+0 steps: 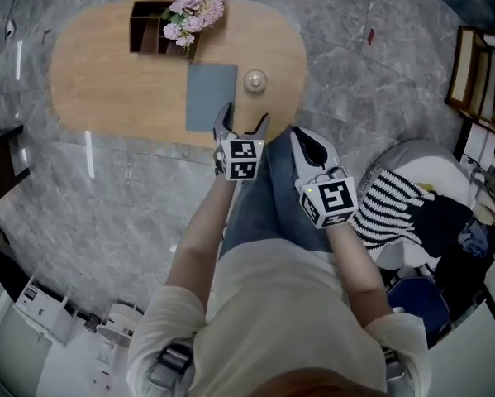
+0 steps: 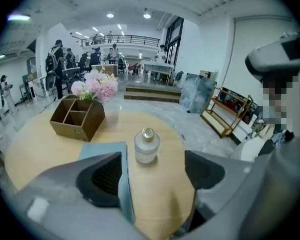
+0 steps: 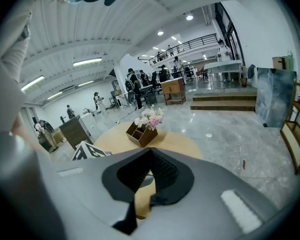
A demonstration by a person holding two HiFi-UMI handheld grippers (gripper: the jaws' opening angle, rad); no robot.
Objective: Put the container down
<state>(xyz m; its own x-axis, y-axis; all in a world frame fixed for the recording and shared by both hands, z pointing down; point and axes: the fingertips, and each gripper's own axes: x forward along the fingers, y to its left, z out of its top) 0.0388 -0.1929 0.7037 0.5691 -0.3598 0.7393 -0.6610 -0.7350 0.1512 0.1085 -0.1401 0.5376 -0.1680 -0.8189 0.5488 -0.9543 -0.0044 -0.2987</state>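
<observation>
Left gripper view: container [image 2: 146, 146] upright, long axis vertical.

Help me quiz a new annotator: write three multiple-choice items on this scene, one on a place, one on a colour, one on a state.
1. Where does the bottle stand?
A. On the floor
B. On the table, beside the grey mat
C. On top of the grey mat

2. What colour are the flowers?
A. Yellow
B. Blue
C. Pink

3. How do the jaws of the left gripper stand?
A. Open, holding nothing
B. Shut on the bottle
C. Shut, empty

Answers:
1 B: the head view shows it on bare wood just right of the mat.
2 C: pink blooms show at the wooden box.
3 A: the left gripper view shows the pads wide apart, with the bottle standing well beyond them.
</observation>
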